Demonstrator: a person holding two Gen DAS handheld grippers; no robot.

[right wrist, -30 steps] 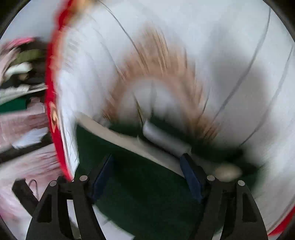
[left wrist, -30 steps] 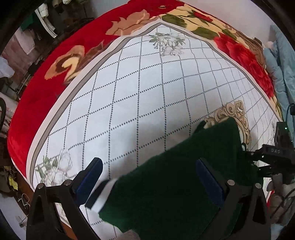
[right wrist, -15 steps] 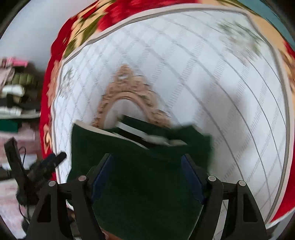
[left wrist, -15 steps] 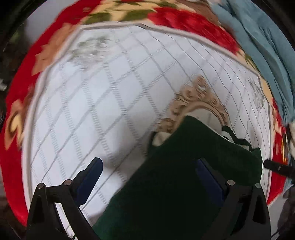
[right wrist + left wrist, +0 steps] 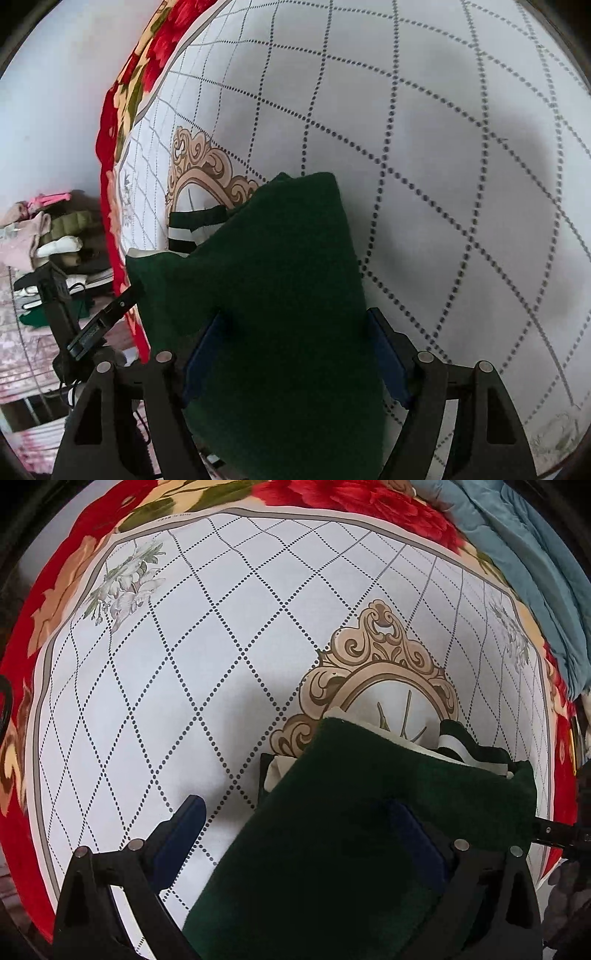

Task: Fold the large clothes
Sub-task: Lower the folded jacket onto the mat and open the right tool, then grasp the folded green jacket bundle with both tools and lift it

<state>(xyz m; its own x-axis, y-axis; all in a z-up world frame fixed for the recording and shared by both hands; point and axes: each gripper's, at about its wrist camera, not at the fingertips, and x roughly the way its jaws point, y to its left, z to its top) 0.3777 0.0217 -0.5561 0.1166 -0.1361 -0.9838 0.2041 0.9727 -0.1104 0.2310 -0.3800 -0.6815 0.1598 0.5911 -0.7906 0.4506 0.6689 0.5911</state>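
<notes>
A dark green fleece garment with a white lining and green-and-white striped cuffs lies folded on the white diamond-patterned bedspread. My left gripper is open above its left edge, the right pad over the green fabric. In the right wrist view the same garment lies between the pads of my open right gripper, the striped cuff poking out at the left.
A red floral blanket borders the bedspread. A blue quilt lies at the far right. A pile of clothes sits beside the bed. The other gripper shows at the left.
Both grippers swung round over the bed. The garment now lies folded, with its striped cuff tucked at the far side.
</notes>
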